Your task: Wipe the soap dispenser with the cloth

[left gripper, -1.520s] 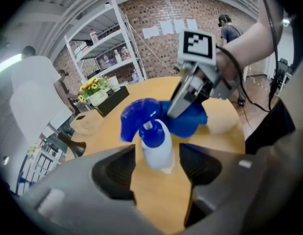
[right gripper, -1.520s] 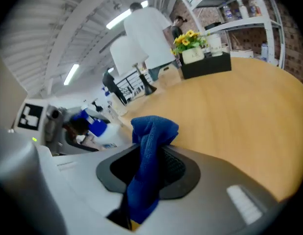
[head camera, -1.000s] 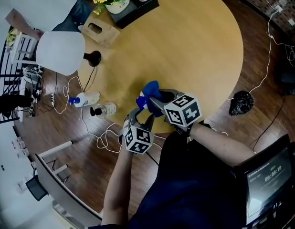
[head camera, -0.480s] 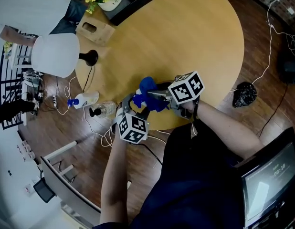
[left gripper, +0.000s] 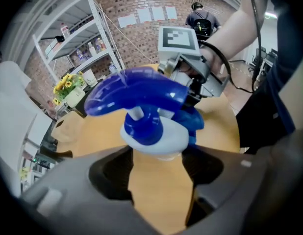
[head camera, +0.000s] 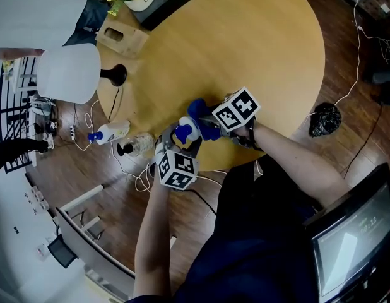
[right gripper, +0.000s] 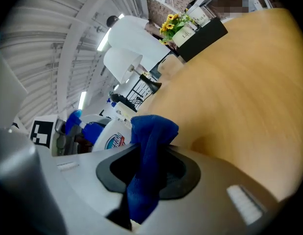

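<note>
So the white plastic soap dispenser with the blue pump top [head camera: 184,134] is standing upright on the round wooden table [head camera: 264,49], close to the edge nearest the person. Its long axis runs straight up, pump on top. In the left gripper view the spout sticks out to the left, roughly toward the sunflower pot [left gripper: 73,89].

The left gripper [left gripper: 157,160] comes in from the near edge, angled steeply down, forearm running up from the bottom of the head view. Its jaws have just been opening and now sit wide apart. The dispenser stands right at their tips, and I can't see the pads squeezing it, so it looks let go.

The right gripper [right gripper: 151,168] lies much flatter, reaching in from the right on an outstretched forearm. It's clamped tight on a bunched blue cloth [right gripper: 150,141], which sticks up out of the jaws just beside the dispenser's white body. Can't tell if they actually touch.
</note>
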A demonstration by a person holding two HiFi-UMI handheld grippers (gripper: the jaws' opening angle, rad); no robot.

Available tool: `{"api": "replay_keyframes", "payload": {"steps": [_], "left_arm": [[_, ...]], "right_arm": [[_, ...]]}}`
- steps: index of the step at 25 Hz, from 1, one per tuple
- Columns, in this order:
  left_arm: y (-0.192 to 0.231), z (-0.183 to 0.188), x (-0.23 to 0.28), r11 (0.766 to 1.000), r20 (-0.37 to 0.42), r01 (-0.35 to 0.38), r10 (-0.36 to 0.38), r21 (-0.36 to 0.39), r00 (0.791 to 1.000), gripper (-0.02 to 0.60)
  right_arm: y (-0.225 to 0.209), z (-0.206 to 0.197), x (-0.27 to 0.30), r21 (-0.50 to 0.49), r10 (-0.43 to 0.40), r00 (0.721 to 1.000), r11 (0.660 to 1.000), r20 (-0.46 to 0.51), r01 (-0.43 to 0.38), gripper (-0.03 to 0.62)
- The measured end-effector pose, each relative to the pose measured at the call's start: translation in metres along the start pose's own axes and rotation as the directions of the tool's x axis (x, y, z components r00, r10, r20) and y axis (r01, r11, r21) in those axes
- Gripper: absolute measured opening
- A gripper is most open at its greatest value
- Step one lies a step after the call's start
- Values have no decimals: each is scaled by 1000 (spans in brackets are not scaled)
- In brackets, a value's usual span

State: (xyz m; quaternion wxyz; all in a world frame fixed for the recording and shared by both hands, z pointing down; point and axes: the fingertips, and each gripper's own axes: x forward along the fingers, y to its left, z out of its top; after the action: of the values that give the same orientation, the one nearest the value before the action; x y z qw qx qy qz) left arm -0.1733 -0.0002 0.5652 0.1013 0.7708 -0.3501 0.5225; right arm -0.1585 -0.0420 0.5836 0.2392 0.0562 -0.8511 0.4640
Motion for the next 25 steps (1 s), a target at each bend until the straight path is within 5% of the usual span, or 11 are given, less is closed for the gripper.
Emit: {"api": "replay_keyframes", "payload": {"steps": [10,15,19,25], "left_arm": [[-1,0,5,1000,-3,13,-13,-16,1000,313],[-3,1,9,1000,-20,11,-10,12,1000,313],[-6,3,13,1000,-33,12,-11,26,999,318],[-5,-3,14,998,-25,4,-6,-58,1000,319]], "right_arm": [[-21,-13,9,-51,-127,986,991,-111,122,101],[-30,-22,8,-163,-333,916,939,-222,302,101],[-22,-12,9,-278,-426,870,892,-248,358,101],[-22,-19,6,-83,-327,928,945,-178,317,103]]}}
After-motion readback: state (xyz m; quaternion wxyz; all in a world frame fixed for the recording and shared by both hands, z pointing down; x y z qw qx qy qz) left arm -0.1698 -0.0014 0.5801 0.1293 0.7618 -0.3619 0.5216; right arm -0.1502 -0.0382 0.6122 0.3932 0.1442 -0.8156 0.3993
